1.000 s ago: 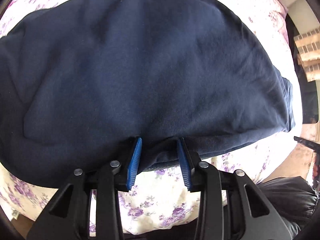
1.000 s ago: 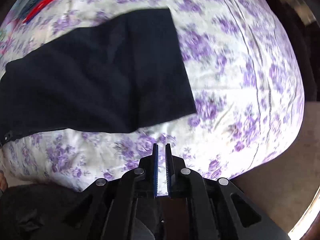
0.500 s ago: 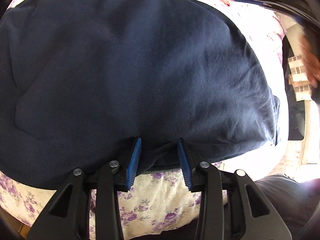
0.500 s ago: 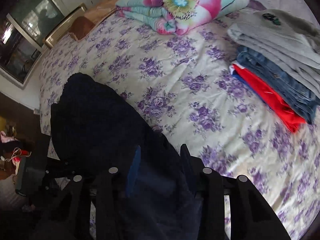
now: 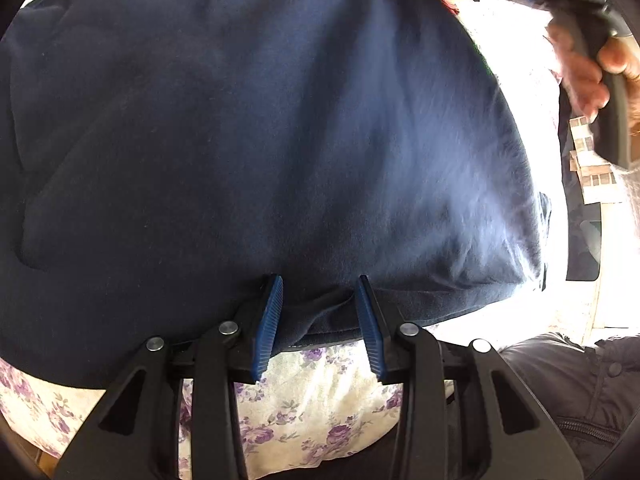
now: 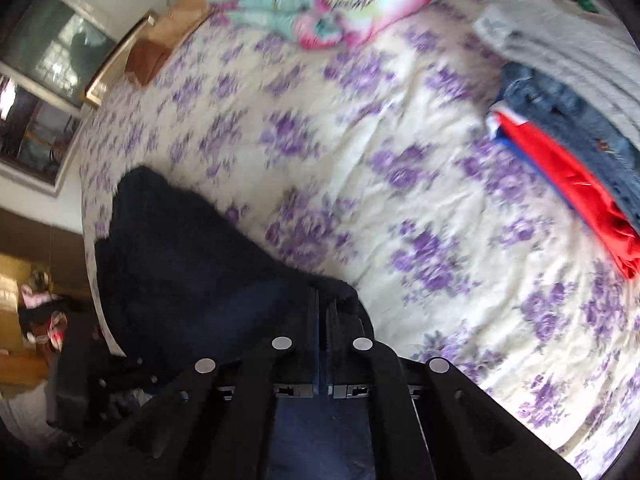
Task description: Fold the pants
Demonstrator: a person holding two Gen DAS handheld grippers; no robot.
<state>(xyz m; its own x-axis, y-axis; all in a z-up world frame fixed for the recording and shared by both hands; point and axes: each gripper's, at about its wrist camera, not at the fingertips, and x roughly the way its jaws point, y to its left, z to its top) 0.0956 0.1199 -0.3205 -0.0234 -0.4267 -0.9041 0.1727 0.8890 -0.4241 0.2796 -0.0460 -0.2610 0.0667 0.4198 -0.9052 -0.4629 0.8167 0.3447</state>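
On the floral bedspread [image 6: 400, 128] lie your navy pants [image 5: 260, 128] | soft, limp, light fleece, so pinch hems or corners | left gripper [image 5: 318, 320] half-spread, near hem bunched between pads | right gripper [image 6: 322, 320] clamped on a far corner | long axis looks left-to-right across left view.

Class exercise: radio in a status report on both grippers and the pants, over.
Left gripper holding pants near edge. Right gripper shut on the far edge. Folded stack beside, not obstructing.
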